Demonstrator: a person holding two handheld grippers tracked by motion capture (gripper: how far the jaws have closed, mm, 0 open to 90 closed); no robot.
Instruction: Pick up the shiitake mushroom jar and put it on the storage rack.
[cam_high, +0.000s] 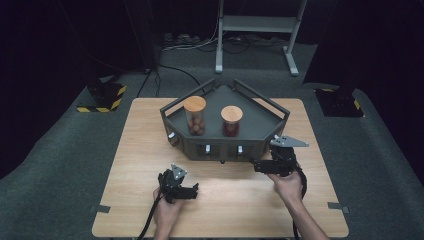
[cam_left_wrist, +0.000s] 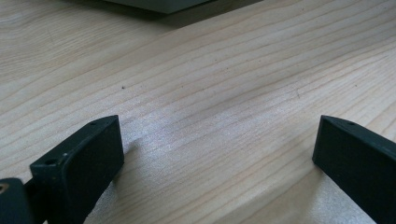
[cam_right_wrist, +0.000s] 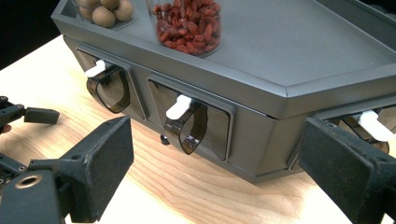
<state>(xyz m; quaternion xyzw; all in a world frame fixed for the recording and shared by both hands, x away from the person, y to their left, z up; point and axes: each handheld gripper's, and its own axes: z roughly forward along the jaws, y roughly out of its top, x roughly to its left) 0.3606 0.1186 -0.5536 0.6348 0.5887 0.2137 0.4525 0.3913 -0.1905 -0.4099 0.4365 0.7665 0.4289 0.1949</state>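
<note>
So the thing in play looks like the small white lever on the smoky translucent drawer front, low on the near face of the dark grey angular plastic tray. I'd guess it's light, stiff and a bit slick, so pinch the lever's flat sides. The right gripper sits just in front, jaws spread with nothing in them. The left gripper is also released, low over the pale wooden table.
</note>
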